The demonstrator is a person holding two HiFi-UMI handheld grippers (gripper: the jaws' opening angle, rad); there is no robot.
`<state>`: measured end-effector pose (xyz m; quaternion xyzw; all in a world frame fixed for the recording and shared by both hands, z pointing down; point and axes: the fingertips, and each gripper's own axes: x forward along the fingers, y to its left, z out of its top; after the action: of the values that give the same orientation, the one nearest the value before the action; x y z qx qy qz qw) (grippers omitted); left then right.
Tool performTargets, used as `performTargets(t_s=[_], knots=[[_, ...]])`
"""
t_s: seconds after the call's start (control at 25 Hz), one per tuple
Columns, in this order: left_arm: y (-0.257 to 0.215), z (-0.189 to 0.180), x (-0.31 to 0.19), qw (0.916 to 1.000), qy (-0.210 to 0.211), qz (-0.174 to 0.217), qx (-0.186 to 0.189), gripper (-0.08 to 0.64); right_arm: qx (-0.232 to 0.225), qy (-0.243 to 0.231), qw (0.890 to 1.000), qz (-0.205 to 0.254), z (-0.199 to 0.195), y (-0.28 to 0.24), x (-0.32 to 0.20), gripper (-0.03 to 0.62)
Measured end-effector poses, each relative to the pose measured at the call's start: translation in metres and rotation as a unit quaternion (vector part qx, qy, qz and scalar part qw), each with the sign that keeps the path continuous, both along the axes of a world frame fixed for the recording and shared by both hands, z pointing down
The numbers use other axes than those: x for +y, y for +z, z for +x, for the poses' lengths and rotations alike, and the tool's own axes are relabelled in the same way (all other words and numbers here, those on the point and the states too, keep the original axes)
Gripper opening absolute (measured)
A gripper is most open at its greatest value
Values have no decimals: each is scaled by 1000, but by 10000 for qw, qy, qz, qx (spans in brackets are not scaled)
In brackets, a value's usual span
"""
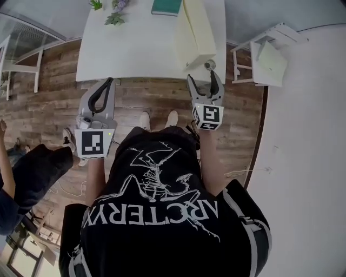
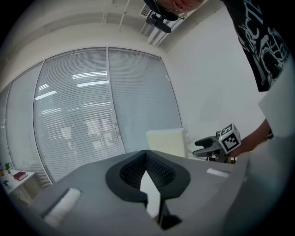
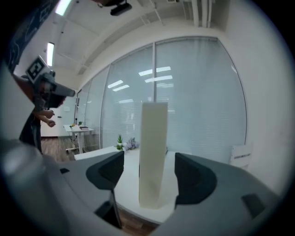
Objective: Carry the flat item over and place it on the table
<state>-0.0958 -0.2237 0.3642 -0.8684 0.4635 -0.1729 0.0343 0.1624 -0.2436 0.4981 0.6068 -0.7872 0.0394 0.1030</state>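
The flat item is a cream panel (image 1: 195, 32) that stands upright on the white table (image 1: 135, 48), near its front right edge. My right gripper (image 1: 204, 78) is just in front of that edge, open. In the right gripper view the cream panel (image 3: 153, 152) rises between the wide jaws of my right gripper (image 3: 150, 173), and neither pad touches it. My left gripper (image 1: 107, 82) hangs in front of the table's left part, shut and with nothing in it. In the left gripper view, my left gripper (image 2: 146, 154) points past the cream panel (image 2: 167, 142) and the right gripper (image 2: 220, 142).
A green book (image 1: 166, 6) and small plants (image 1: 114, 13) lie at the table's far side. A white stool (image 1: 265, 54) stands to the right, a white side table (image 1: 21, 59) to the left. A person in dark clothes (image 1: 30, 173) is at my left.
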Motion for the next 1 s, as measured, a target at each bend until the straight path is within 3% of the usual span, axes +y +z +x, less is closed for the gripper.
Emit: performTargets(t_s=[0.12, 0.16, 0.24, 0.28, 0.4, 0.6, 1.0], knots=[[-4, 8, -4, 9999, 113, 72, 104, 11, 34, -199, 9977, 642, -4, -71, 14, 322], [-6, 12, -6, 9997, 170, 108, 116, 11, 55, -234, 9962, 835, -5, -94, 15, 289], [-11, 21, -10, 9992, 298, 223, 140, 12, 158, -276, 9922, 1209, -6, -137, 19, 108], [-14, 25, -11, 9988, 356, 285, 157, 11, 216, -315, 9898, 1371, -8, -154, 21, 55], [-23, 35, -12, 9978, 474, 420, 193, 11, 332, -407, 9852, 1632, -18, -187, 25, 14], [-36, 38, -12, 9963, 521, 626, 257, 11, 331, -559, 9828, 1731, -33, -206, 25, 12], [-38, 30, -8, 9974, 288, 605, 265, 11, 328, -892, 9803, 1730, -49, -207, 27, 12]])
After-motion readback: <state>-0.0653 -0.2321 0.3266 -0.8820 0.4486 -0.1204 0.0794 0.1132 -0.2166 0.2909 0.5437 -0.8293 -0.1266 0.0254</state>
